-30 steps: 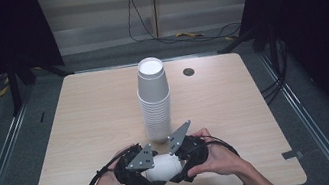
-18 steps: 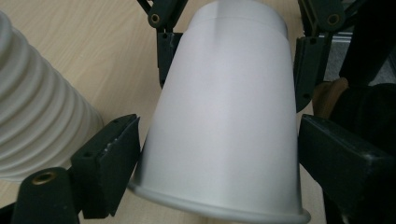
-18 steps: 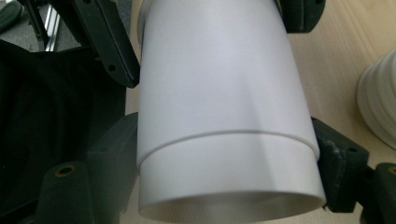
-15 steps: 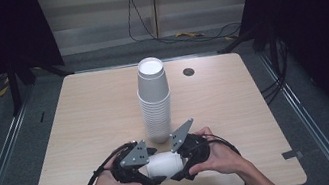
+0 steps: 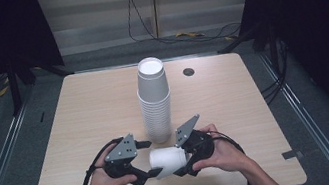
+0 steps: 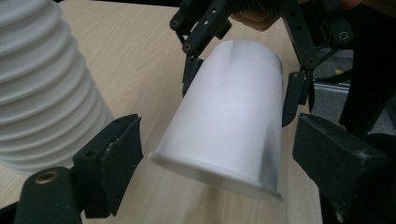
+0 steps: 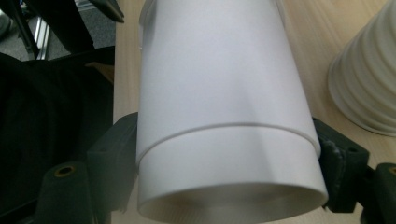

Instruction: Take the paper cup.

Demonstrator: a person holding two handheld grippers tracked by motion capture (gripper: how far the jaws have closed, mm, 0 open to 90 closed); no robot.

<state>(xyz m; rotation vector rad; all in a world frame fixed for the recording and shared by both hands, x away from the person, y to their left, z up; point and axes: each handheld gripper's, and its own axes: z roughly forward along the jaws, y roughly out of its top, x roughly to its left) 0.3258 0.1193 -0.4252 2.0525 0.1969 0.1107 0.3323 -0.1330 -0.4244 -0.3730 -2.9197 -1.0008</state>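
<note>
Cup (image 5: 167, 159) of white paper, lying on its side near the front edge of the table (image 5: 90, 115), between the two tongs and just in front of the tall stack of like cups (image 5: 154, 99). Whether it rests on the table or hangs just clear of it cannot be told from the high view.

Right tongs (image 5: 183, 157): pinching the cup across its narrower end, one jaw pressed to each side of the wall, as the right gripper view shows at close range. A thin ring line runs round the wall there; whether it marks a second cup nested with the first cannot be told.

Left tongs (image 5: 147, 160): spread, one jaw to each side of the rolled rim (image 6: 215, 179), with a visible gap on both sides in the left gripper view.

Handling, as judged from these views: the cup is very light and thin-walled, so it will dent or go oval under a hard squeeze, and its smooth, tapered wall lets it slip toward the narrow end. The stiffest places to take hold are the rolled rim and the base ring; the middle of the wall is the weakest. A grip from the left is best closed gently just behind the rim, across the full width, with the right tongs steadying the opposite end. The neighbouring stack stands close and could be knocked over.
</note>
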